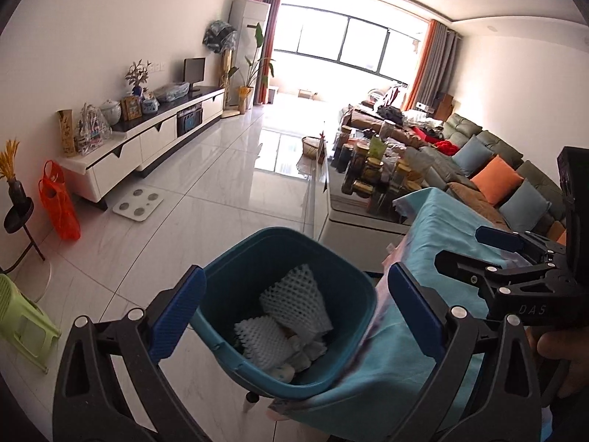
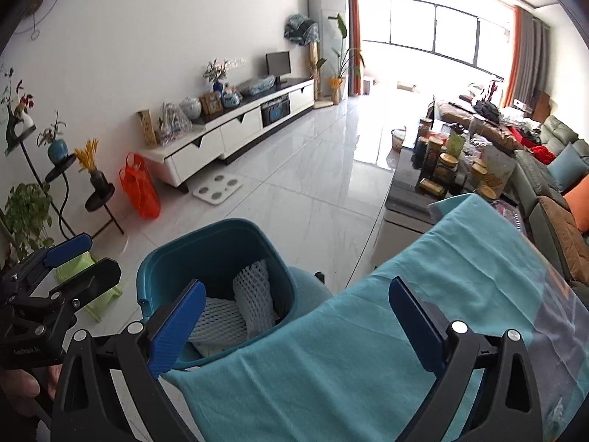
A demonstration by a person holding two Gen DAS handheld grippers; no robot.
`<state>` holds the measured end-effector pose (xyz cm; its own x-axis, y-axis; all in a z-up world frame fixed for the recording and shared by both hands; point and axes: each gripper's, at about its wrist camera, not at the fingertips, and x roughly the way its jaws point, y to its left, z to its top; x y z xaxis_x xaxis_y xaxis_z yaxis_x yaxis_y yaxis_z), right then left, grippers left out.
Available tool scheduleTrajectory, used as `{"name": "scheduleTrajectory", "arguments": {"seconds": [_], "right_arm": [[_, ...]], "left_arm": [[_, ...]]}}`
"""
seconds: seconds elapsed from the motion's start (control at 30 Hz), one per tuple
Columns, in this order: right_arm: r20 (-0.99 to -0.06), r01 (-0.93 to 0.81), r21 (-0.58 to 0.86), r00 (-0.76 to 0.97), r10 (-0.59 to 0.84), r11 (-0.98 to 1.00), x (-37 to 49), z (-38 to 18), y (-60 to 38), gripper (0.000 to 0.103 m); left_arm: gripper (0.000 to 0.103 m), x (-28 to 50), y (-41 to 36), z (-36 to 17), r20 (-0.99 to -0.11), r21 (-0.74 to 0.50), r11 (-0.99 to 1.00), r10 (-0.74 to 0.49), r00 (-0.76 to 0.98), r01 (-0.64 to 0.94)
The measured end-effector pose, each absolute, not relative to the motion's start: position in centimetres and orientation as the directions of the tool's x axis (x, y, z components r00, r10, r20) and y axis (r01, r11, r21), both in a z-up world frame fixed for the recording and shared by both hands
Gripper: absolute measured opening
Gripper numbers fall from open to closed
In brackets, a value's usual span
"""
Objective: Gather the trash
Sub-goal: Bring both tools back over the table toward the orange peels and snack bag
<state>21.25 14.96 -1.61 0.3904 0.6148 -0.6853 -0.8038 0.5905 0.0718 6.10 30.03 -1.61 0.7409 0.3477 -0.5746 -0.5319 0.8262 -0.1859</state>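
Left wrist: left gripper [image 1: 294, 313] jaws spread, empty; foam nets [image 1: 294, 300] below in bin [image 1: 257, 246]; right gripper [image 2: 298, 316] likewise.

Teal bin [image 1: 287, 309] upright — white foam nets [image 1: 291, 302] inside.
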Motion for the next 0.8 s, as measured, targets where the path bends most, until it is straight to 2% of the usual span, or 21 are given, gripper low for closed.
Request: {"name": "scheduleTrajectory", "arguments": {"seconds": [0.47, 0.8], "right_arm": [[-0.595, -0.686, 0.125, 0.526, 0.608, 0.716, 19.9, -0.3, 3.5, 0.096], [-0.541, -0.545, 0.149, 0.654, 0.529, 0.825, 17.0, -1.1, -5.0, 0.096]], "left_arm": [[0.097, 7.7, 19.9, 0.8, -0.504, -0.182, 0.920, 0.216, 0.836, -0.348], [0.097, 7.5, 12.0, 0.8, -0.420, -0.149, 0.966, 0.132, 0.898, -0.211]]}}
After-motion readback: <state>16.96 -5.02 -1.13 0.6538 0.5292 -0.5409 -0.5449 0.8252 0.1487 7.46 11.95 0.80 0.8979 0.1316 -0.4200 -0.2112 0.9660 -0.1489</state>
